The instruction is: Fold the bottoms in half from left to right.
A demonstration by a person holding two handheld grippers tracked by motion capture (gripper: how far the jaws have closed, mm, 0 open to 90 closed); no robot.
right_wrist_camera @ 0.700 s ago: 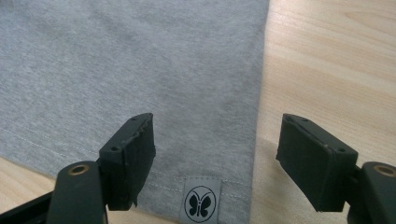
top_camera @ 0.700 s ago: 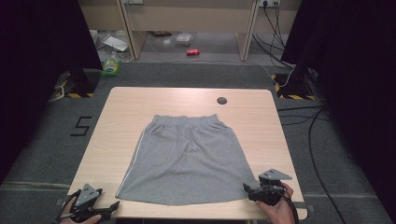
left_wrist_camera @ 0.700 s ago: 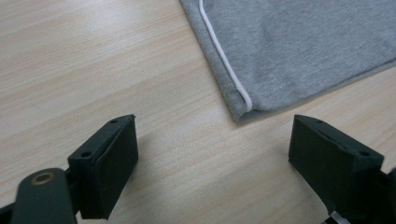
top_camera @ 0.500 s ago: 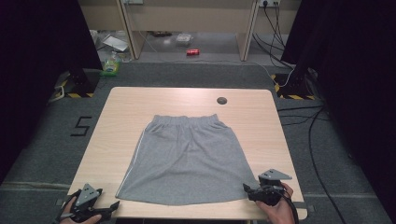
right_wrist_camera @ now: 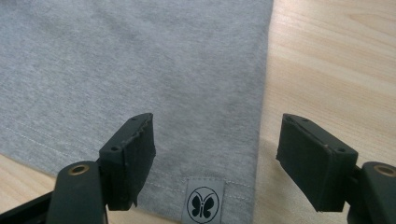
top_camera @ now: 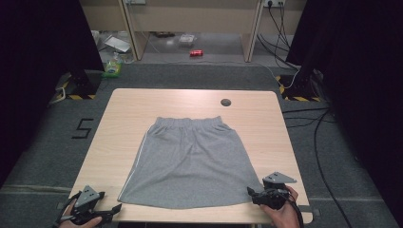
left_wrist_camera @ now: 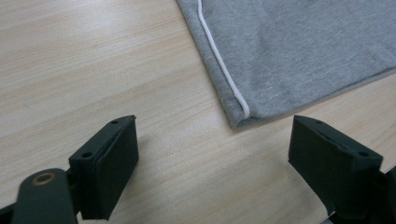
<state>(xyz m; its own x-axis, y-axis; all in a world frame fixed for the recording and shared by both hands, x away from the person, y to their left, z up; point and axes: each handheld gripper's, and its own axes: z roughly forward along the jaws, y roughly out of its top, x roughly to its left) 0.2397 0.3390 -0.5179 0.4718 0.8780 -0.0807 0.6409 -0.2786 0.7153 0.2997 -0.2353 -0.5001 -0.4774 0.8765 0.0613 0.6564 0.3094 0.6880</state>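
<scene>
Flat on the wooden table (top_camera: 119,123) lies a grey skirt (top_camera: 190,161), waistband at the far side and hem toward the person. Down at the near left corner of the hem, the left gripper (left_wrist_camera: 212,149) hovers with its jaws wide apart and nothing between them. At the near right corner, the right gripper (right_wrist_camera: 215,154) stands just as open, its jaws straddling the skirt's edge above a small butterfly label (right_wrist_camera: 204,201) without pressing on the cloth.

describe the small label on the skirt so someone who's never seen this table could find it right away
On the wooden table lies a grey skirt, waistband away from the person. Follow its near hem to the corner by the right tongs. There sits a small grey label with a black butterfly in a circle, the skirt's one printed mark.
</scene>
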